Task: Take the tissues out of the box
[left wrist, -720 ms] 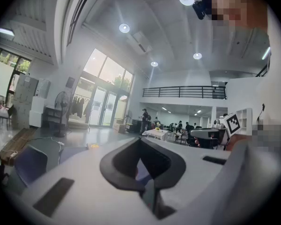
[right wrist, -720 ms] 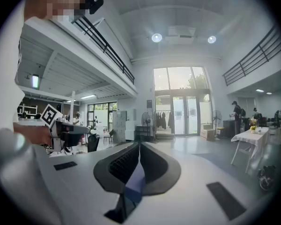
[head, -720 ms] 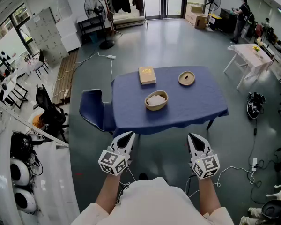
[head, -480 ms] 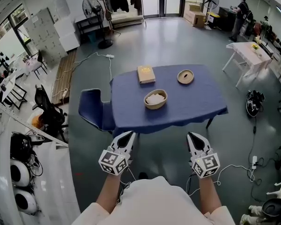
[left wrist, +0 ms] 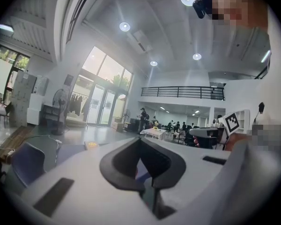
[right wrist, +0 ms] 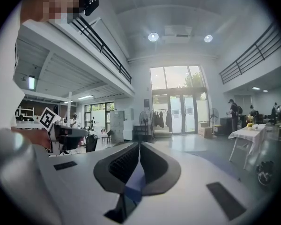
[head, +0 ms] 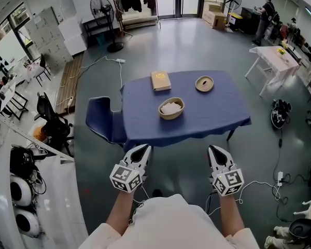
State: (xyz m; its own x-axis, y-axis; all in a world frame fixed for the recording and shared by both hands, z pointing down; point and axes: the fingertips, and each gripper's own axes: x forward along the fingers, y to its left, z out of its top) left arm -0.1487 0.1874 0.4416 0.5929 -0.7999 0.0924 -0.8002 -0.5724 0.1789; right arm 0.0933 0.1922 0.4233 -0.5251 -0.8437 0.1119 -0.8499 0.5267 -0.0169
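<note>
A tan tissue box point(head: 160, 80) lies at the far side of a table with a blue cloth point(head: 217, 115). In front of it stands a wooden bowl point(head: 171, 108) with white tissues in it. A small round wooden dish point(head: 205, 83) sits to the right. My left gripper point(head: 140, 151) and right gripper point(head: 216, 152) are held side by side well short of the table, both shut and empty. In the left gripper view the shut left gripper point(left wrist: 140, 140) points toward the table, with the tissue box point(left wrist: 90, 145) small and far off. The right gripper point(right wrist: 139, 145) shows its pads pressed together.
A blue chair point(head: 101, 121) stands at the table's left end. A white folding table point(head: 277, 61) is at the right, a black office chair point(head: 52, 123) at the left. Cables point(head: 119, 61) run over the grey floor. A person point(head: 267, 9) stands far back right.
The table has drifted slightly up and left in the head view. Both grippers keep their places and stay shut.
</note>
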